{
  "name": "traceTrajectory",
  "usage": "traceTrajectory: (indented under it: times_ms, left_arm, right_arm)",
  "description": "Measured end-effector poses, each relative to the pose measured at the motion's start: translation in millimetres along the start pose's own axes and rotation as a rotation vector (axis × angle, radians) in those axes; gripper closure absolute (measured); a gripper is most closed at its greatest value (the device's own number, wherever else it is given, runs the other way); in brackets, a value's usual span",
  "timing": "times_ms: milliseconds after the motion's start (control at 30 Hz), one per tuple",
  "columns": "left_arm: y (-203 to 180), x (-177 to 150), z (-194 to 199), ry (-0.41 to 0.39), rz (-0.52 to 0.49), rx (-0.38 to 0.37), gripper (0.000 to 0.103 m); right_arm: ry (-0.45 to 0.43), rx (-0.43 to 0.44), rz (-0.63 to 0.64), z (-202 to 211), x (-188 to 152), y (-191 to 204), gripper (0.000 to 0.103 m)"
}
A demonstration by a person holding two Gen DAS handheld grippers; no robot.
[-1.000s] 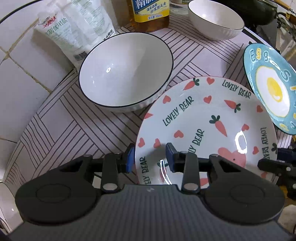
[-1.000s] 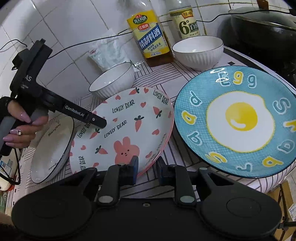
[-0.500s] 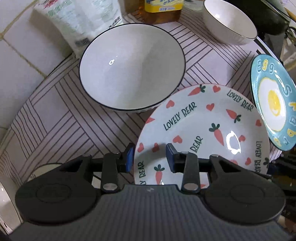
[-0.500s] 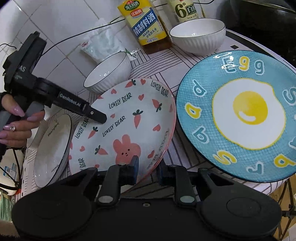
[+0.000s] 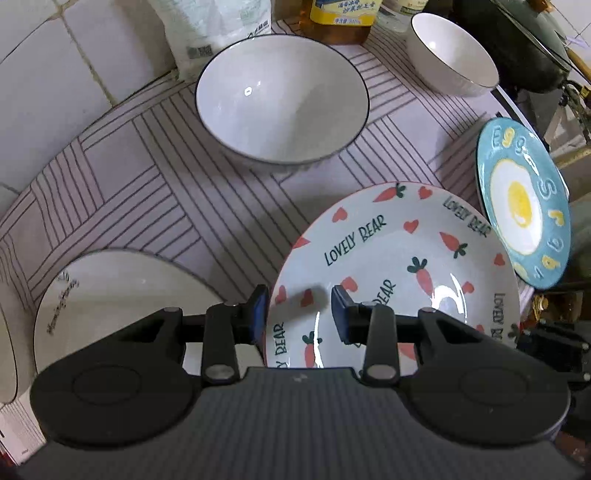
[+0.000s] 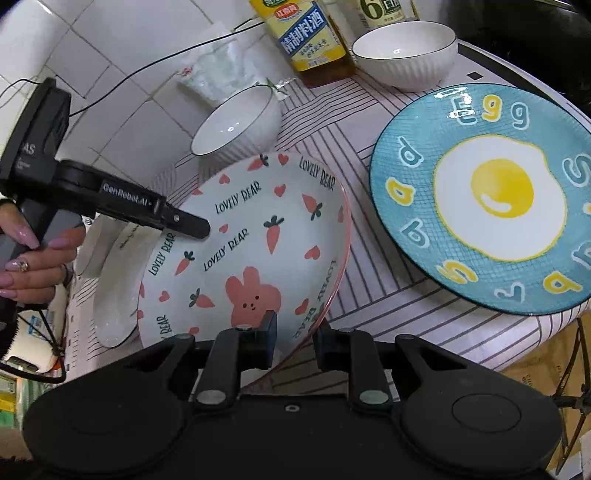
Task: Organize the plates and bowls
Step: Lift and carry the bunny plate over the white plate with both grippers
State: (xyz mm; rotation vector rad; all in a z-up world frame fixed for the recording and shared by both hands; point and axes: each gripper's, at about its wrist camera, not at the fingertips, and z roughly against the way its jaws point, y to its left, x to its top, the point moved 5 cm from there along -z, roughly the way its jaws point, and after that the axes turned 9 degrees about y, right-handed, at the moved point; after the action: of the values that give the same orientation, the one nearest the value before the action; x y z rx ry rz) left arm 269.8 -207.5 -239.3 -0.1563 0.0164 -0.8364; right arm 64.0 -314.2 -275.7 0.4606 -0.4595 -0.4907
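The white "Lovely Bear" carrot plate [image 5: 399, 258] [image 6: 251, 236] hangs tilted above the striped cloth, held at opposite rims. My left gripper [image 5: 298, 313] is shut on its left rim; my right gripper [image 6: 294, 338] is shut on its near rim. A white plate with script [image 5: 122, 291] [image 6: 114, 302] lies under the carrot plate's left side. A blue egg plate [image 5: 524, 203] [image 6: 491, 195] lies to the right. A large white bowl [image 5: 282, 99] [image 6: 236, 122] stands behind. A smaller white bowl [image 5: 450, 51] [image 6: 404, 51] stands far right.
A yellow-labelled oil bottle [image 6: 306, 33] and a second bottle [image 6: 380, 11] stand at the tiled wall, with a white bag [image 5: 210, 29] beside them. A dark wok [image 5: 517, 33] sits at the far right. The table's front edge [image 6: 480, 350] is near me.
Both grippers have lifted the carrot plate and carried it left, away from the blue egg plate. It now overhangs the white script plate and tilts more steeply.
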Motion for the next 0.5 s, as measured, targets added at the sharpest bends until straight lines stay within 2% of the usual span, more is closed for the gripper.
traceTrajectory:
  times_ms: [267, 500]
  left_arm:
    - [18, -25, 25, -0.042, 0.034, -0.032, 0.068]
    - [46, -65, 36, -0.056, 0.143, -0.058, 0.068]
  right_arm:
    - [0.004, 0.019, 0.058, 14, -8, 14, 0.078]
    - [0.033, 0.018, 0.106, 19, -10, 42, 0.078]
